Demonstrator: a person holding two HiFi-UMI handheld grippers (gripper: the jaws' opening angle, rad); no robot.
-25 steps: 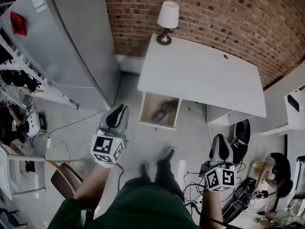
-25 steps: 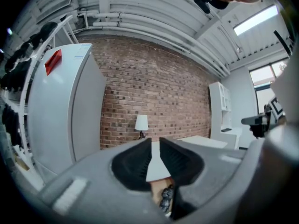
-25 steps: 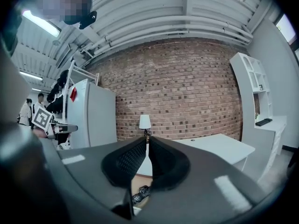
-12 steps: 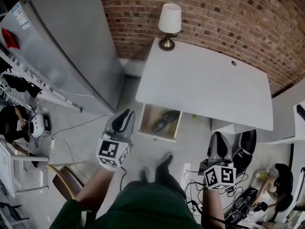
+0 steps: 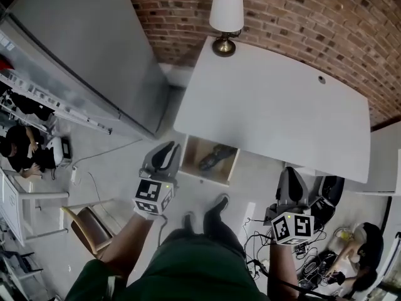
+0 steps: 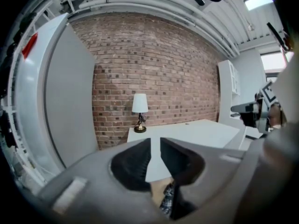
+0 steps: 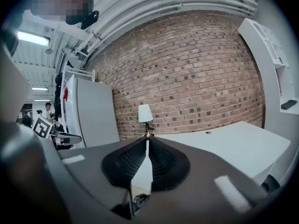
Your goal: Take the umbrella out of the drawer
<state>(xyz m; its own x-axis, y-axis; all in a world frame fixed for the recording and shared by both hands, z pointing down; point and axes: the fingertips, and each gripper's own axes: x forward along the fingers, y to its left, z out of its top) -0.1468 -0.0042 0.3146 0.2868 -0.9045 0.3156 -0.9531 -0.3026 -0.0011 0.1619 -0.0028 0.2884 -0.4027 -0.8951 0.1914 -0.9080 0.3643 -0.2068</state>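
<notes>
Seen from above, the dark folded umbrella (image 5: 215, 156) lies in the open drawer (image 5: 195, 150) under the white desk (image 5: 276, 105), with both tongs short of it. The left gripper (image 5: 164, 152), in its own view, has its jaws a slit apart, empty. The right gripper (image 5: 292, 182), in its view, has its jaws meeting at the tips, empty.

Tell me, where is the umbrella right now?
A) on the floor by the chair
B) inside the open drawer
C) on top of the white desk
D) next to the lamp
B: the head view shows the dark folded umbrella lying inside the open drawer, which is pulled out from under the white desk.
</notes>
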